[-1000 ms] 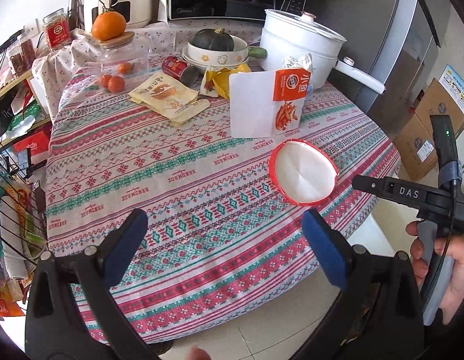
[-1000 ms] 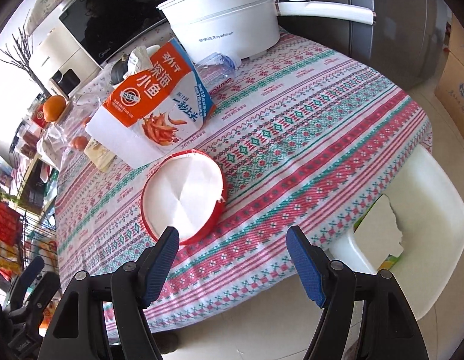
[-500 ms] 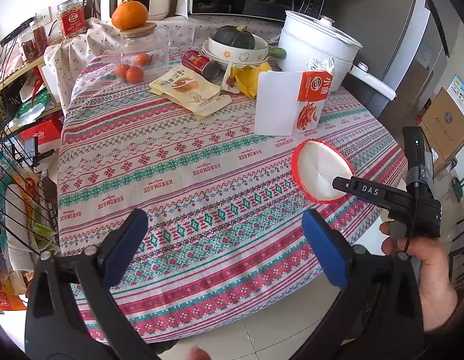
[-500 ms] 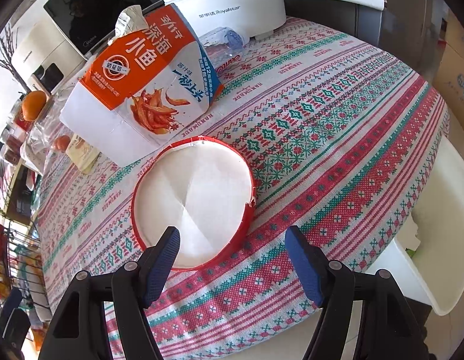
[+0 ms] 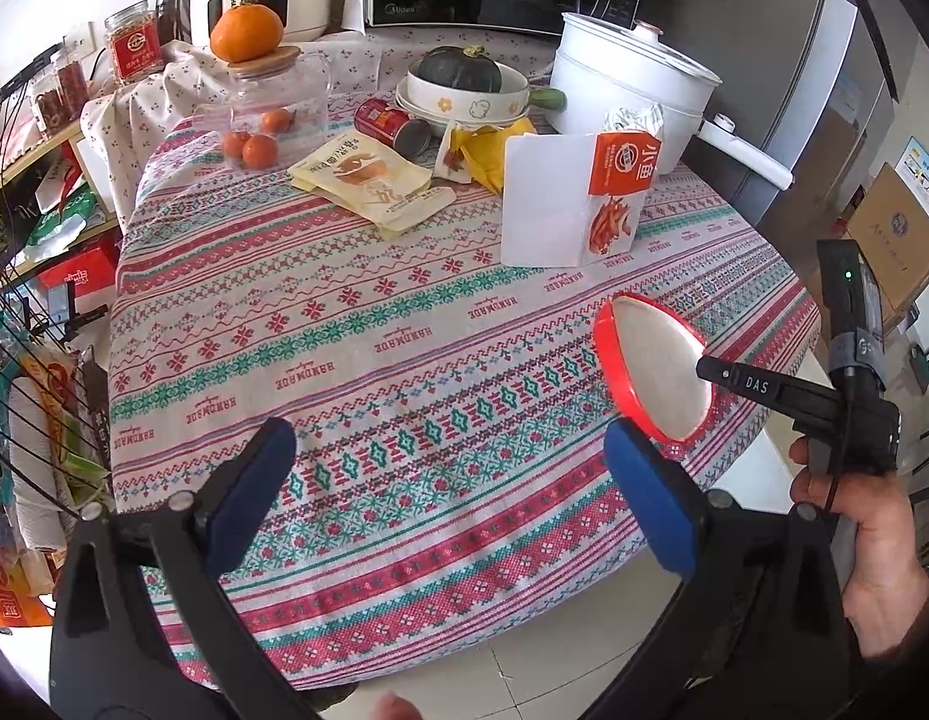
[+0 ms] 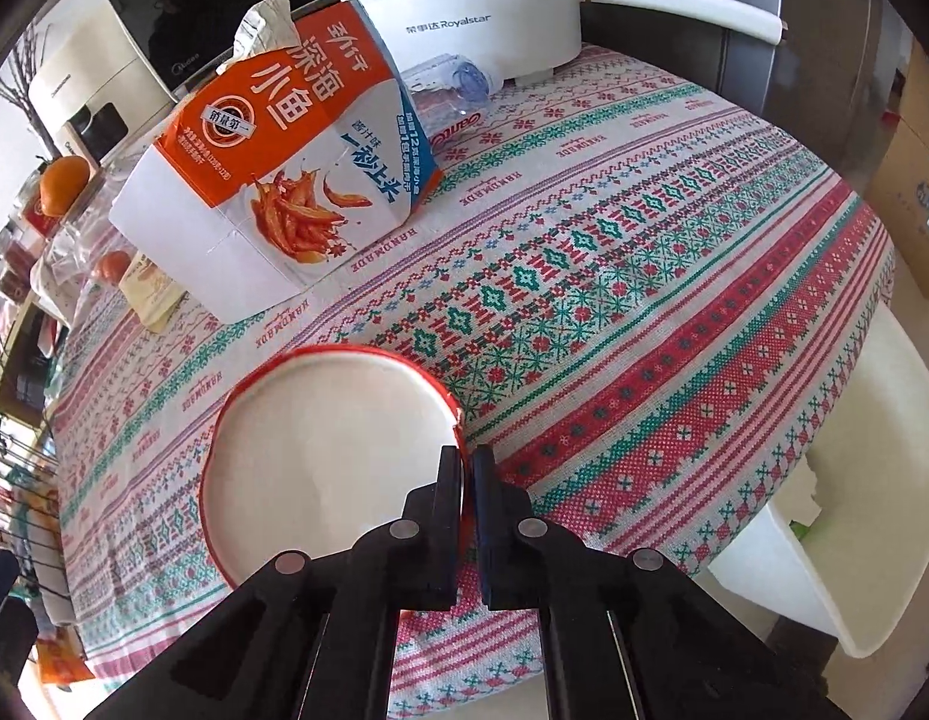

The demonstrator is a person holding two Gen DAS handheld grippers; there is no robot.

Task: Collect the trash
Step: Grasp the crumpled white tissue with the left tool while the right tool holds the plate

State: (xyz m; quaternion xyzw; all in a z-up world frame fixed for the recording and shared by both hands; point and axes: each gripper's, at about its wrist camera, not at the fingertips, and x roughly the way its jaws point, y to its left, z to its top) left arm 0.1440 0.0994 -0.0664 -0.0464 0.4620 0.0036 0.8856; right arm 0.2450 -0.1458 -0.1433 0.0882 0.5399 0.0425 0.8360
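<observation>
A red-rimmed paper lid point(image 6: 326, 456), one of a kind on the round patterned table point(image 5: 368, 360), sits pinched at its rim by the right gripper point(image 6: 464, 474), whose two fingers are clenched on the red edge; in the left wrist view the lid point(image 5: 656, 378) stands tilted, its near side apparently lifted off the cloth. The left gripper point(image 5: 446, 492) hangs over the table's near edge with its two blue pads spread wide and nothing between them, well apart from the lid.

Beyond the lid, one orange-and-white snack box point(image 6: 284, 168) stands upright, with a crumpled clear plastic bottle point(image 6: 452, 84) lying just behind it against one white electric pot point(image 6: 464, 6). Farther across the table from the lid lie two tan snack pouches point(image 5: 368, 180), one red can point(image 5: 392, 126) on its side, a yellow wrapper point(image 5: 488, 150), and a bowl holding one green squash point(image 5: 458, 69). A glass jar point(image 5: 278, 102) with an orange point(image 5: 245, 33) on its lid stands at the far left; three small fruits seem to lie in and beside it, though glare blurs the count.

Half a second earlier the right gripper's fingers were open above the flat-lying lid; now they have closed on it. A white bin point(image 6: 842, 516) stands off the table's right edge.
</observation>
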